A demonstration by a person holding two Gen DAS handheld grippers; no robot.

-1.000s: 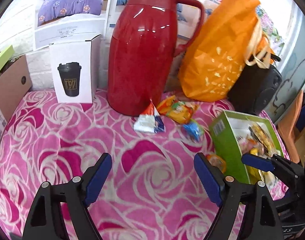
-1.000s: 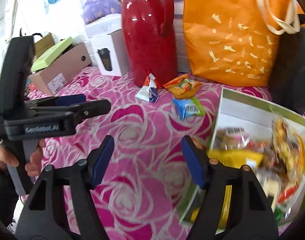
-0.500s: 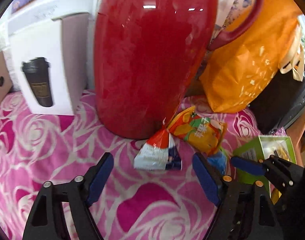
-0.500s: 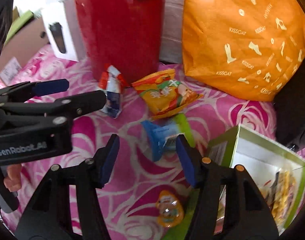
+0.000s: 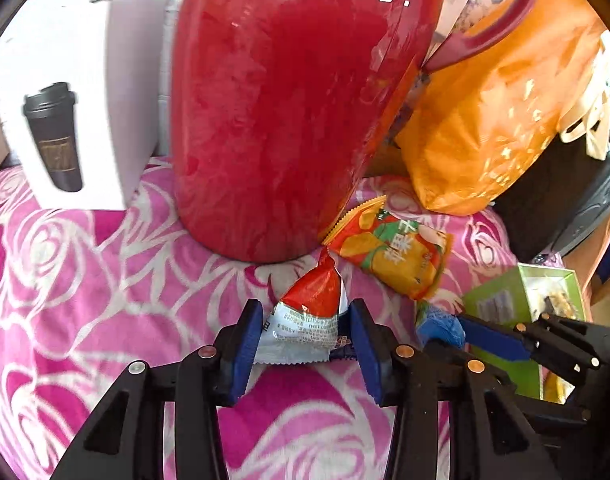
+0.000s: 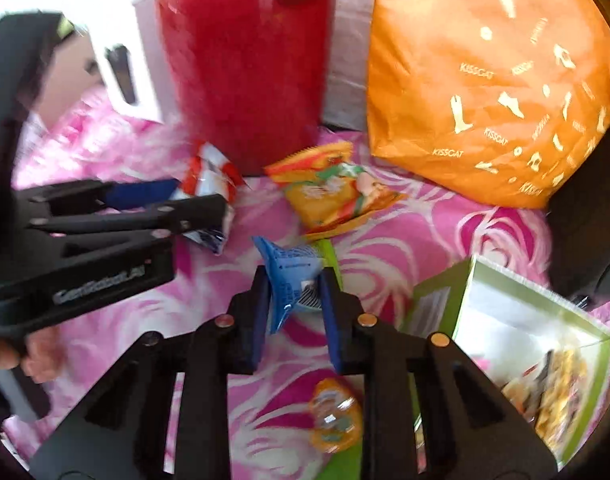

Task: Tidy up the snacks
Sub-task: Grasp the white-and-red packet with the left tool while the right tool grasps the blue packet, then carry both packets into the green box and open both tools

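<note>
Left tongs (image 5: 307, 330) clamped on red-and-white snack packet (image 5: 305, 320), right tongs (image 6: 295, 308) clamped on blue snack packet (image 6: 293, 280).

jug (image 5: 289, 120) behind packet (image 5: 309, 320); pouch (image 5: 401, 256) right of packet | box (image 6: 517, 336) right; bag (image 6: 481, 80) behind

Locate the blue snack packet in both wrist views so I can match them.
Left wrist: blue packet sits at lower right, beside the right gripper, mostly hidden behind the left gripper's right finger.
Right wrist: blue packet is at centre, between the right gripper's pads.
Shared landmark: red jug, upright behind the snacks in both views.
</note>
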